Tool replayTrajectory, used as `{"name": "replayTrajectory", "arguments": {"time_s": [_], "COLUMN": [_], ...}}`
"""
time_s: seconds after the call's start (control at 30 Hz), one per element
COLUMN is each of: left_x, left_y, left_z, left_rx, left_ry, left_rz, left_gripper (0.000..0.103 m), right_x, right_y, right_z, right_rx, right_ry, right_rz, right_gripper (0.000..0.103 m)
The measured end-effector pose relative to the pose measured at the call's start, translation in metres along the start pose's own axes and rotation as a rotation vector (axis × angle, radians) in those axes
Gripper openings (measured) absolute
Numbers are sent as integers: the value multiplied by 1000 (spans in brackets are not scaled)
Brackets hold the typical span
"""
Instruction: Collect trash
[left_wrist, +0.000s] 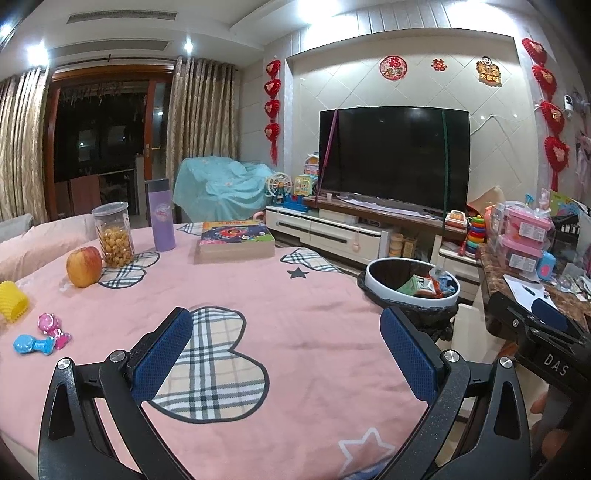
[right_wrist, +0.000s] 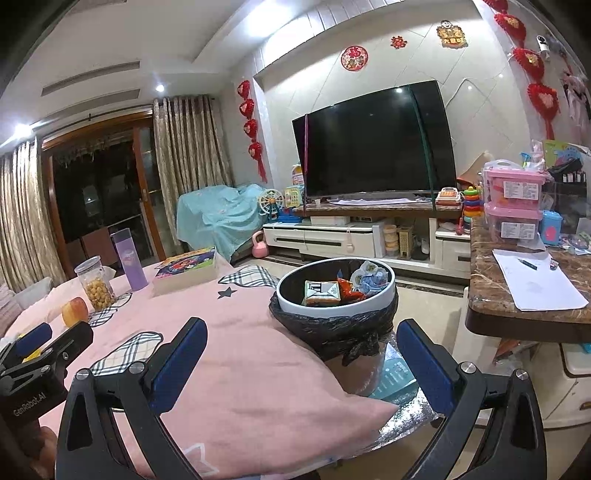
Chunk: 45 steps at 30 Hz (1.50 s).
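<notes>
Hovering both black, blue-padded grippers, left (left_wrist: 286, 354) and right (right_wrist: 301, 363), spread empty, we are facing the white-rimmed, black-bagged trash bin (right_wrist: 334, 314), nearer the right.

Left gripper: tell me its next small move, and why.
Probably hold it where it is. The left gripper is open and empty over the pink cloth. The wrappers and carton already lie in the bin, and only an apple, jar, bottle, book and toys remain.
</notes>
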<state>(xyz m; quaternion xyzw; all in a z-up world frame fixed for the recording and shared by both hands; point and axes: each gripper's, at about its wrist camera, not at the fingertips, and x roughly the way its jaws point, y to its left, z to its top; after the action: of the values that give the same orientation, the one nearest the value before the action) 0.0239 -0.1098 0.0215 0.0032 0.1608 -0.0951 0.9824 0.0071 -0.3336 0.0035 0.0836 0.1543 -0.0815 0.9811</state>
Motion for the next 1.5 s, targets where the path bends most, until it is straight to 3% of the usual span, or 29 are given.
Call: {"name": "replayTrajectory", "arguments": {"time_s": [1.5], "left_x": [4], "left_y": [0], "left_z": [-3], "left_rx": [7], "left_ry": [20], "left_rz": [-12], "left_gripper": [103], "right_x": [2], "right_y": [5], "right_z": [-3], "right_rx": [10], "right_ry": [12], "right_rz": [11], "right_gripper": [103]}}
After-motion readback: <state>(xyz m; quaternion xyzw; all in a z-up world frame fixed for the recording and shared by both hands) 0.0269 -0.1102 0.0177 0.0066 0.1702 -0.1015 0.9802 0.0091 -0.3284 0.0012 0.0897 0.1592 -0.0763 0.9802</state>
